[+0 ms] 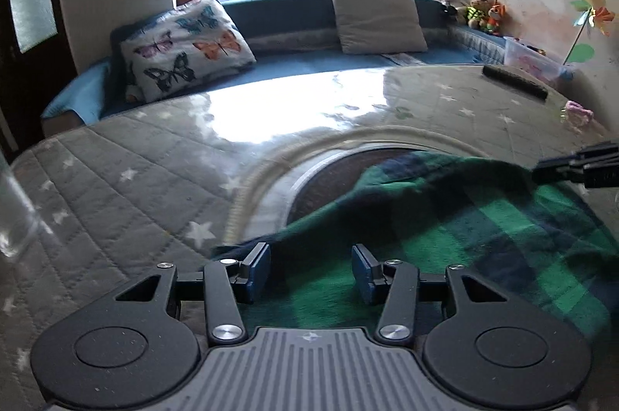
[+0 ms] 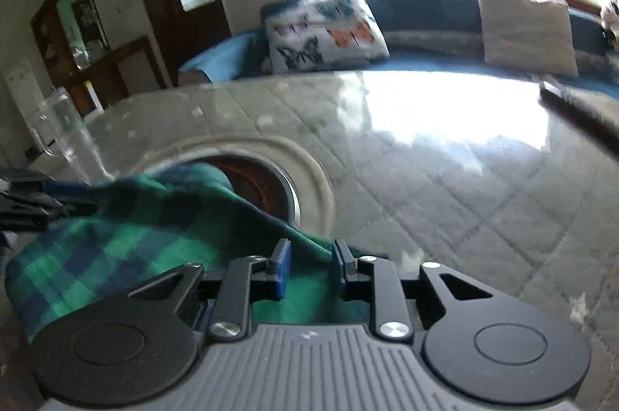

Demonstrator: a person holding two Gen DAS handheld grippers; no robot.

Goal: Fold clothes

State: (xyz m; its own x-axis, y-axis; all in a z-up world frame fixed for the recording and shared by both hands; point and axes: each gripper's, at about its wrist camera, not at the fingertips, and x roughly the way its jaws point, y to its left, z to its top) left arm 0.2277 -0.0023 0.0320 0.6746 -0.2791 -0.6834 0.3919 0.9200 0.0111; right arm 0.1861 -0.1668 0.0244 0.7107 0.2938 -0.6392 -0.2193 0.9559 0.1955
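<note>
A green and navy plaid garment (image 1: pixel 464 229) lies on a table with a grey star-quilted cover (image 1: pixel 116 186), partly over a round brown inset (image 1: pixel 332 179). My left gripper (image 1: pixel 311 272) is open just above the garment's near left part, and plaid cloth shows between its blue pads. My right gripper (image 2: pixel 311 266) is open with a narrower gap, and the garment's (image 2: pixel 116 241) right edge runs between its fingers. Each gripper also shows in the other's view: the right gripper (image 1: pixel 580 167) at the garment's far right corner, the left gripper (image 2: pixel 35 202) at its left edge.
A black bar-shaped object (image 1: pixel 514 81) and a small pink thing (image 1: pixel 578 109) lie at the table's far right. A clear plastic jug (image 2: pixel 65 125) stands at the left edge. Behind is a blue bench with a butterfly pillow (image 1: pixel 182 47), a beige pillow (image 1: pixel 379 18) and plush toys (image 1: pixel 479 11).
</note>
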